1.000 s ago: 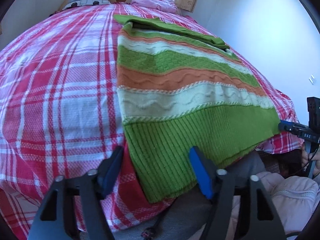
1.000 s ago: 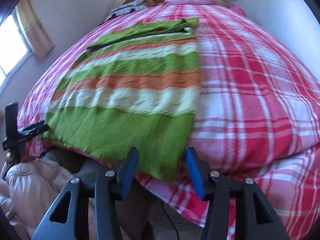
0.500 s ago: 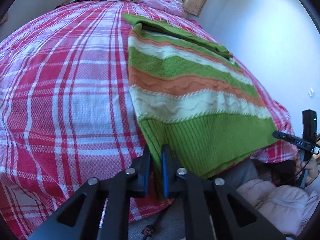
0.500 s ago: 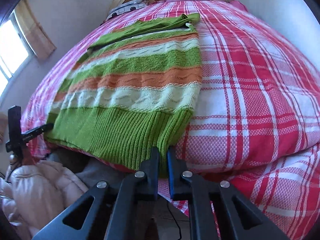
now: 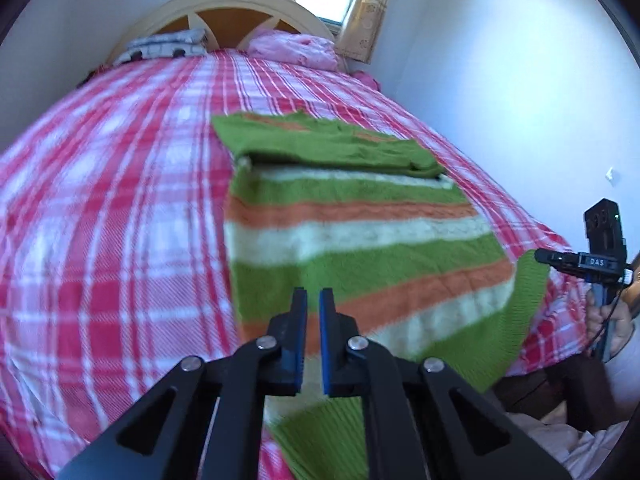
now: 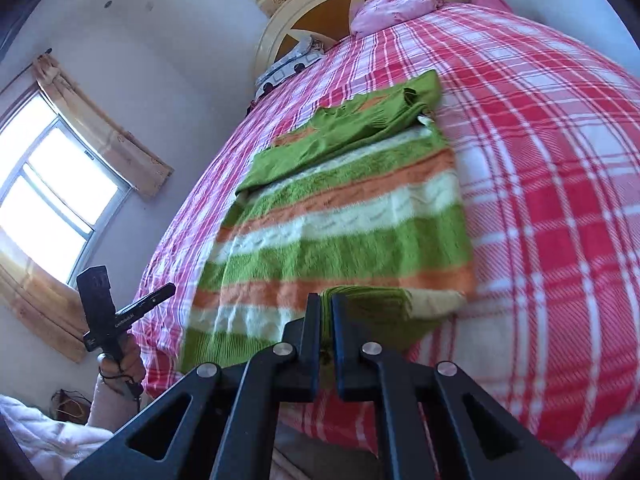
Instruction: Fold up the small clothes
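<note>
Sweater [image 5: 352,220], striped green, orange and cream, lies on the red-and-white plaid bedspread [image 5: 120,220], toward the foot of the bed, with its sleeves folded across the far end.

From the left wrist view, our left gripper [image 5: 313,304] is clenched on the ribbed green hem, which we hold lifted off the bed; green knit hangs below the fingers. The other hem corner rises at the right, where the right gripper [image 5: 560,258] pinches it. A pink pillow [image 5: 292,50] sits by the wooden headboard [image 5: 224,12].

From the right wrist view, our right gripper [image 6: 326,308] is clamped on a bunched fold of the green hem, raised over the lower stripes. Our left hand [image 6: 120,364] holds the other tool near the bed's edge, though we cannot tell its grip from here. A curtained window [image 6: 48,208] is on the left wall.
</note>
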`<act>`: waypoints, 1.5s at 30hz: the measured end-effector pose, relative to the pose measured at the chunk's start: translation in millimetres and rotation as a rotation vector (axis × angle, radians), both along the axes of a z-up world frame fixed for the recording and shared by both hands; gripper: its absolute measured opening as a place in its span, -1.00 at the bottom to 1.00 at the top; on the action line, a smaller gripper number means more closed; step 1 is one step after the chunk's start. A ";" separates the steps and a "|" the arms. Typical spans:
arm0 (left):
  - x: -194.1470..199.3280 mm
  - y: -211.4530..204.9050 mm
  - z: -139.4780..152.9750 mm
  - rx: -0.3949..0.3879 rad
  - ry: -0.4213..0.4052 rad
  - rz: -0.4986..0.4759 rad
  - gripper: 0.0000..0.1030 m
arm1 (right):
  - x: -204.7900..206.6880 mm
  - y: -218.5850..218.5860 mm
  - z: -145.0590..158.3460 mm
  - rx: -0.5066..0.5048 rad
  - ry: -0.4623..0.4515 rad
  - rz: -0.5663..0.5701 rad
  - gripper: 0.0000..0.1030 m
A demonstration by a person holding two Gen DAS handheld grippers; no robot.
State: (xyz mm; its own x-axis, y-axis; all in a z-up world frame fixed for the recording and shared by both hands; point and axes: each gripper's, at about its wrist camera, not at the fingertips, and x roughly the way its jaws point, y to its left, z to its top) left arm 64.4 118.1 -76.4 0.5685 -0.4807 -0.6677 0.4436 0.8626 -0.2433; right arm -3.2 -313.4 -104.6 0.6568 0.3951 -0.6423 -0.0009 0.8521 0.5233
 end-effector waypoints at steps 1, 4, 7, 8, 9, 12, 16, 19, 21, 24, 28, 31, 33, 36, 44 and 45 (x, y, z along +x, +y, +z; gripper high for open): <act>1.4 3.9 1.5 0.004 -0.002 0.001 -0.88 | 3.6 1.8 -0.1 -0.006 0.002 0.005 -0.90; -0.3 16.6 -4.2 0.020 0.061 -0.050 -0.71 | 4.0 2.8 -0.8 -0.028 -0.008 0.029 -0.90; -13.8 21.6 -22.7 0.078 0.128 -0.056 0.22 | -0.4 5.9 -7.2 -0.037 -0.006 0.037 -0.90; -19.6 22.7 -28.1 0.084 0.139 -0.051 0.33 | -1.8 5.7 -11.0 -0.024 -0.004 0.031 -0.90; -26.3 22.8 -34.1 0.083 0.152 -0.054 0.35 | -4.7 5.0 -13.6 -0.016 -0.004 0.026 -0.90; -37.5 19.4 -48.6 0.033 0.229 -0.058 0.35 | -7.9 1.8 -24.1 0.015 0.005 0.002 -0.90; -42.0 3.1 -67.0 0.060 0.304 -0.074 -0.15 | -13.8 1.2 -28.2 0.034 0.004 -0.011 -0.90; -44.2 -4.6 -78.5 0.086 0.350 -0.075 -0.41 | -19.0 0.8 -30.7 0.037 0.005 -0.021 -0.90; -45.9 -7.1 -74.8 0.115 0.340 -0.076 -0.81 | -21.8 -0.1 -33.3 0.044 0.009 -0.028 -0.90; -42.4 -5.7 -63.1 0.077 0.347 -0.083 -0.84 | -21.6 -2.8 -34.2 0.080 0.008 -0.025 -0.90; -18.7 1.0 -43.3 -0.053 0.383 -0.075 -0.90 | -9.3 -11.2 -21.7 0.128 -0.022 -0.025 -0.90; 9.6 1.3 -24.9 -0.172 0.374 -0.070 -0.90 | 12.9 -21.0 -10.1 0.144 -0.044 -0.027 -0.90; 28.5 -7.1 -12.2 -0.169 0.336 -0.066 -0.90 | 29.8 -25.2 -5.1 0.113 -0.044 -0.037 -0.90; 62.6 -25.9 5.0 -0.115 0.240 -0.062 -0.90 | 59.2 -37.3 -4.6 0.110 -0.046 -0.072 -0.90; 154.2 -32.4 -18.6 0.008 0.316 0.081 -0.76 | 113.1 -78.2 -38.9 0.098 0.010 -0.249 -0.90; 158.0 -29.5 -18.0 0.035 0.297 0.086 -0.76 | 113.6 -79.7 -43.1 0.106 0.017 -0.256 -0.90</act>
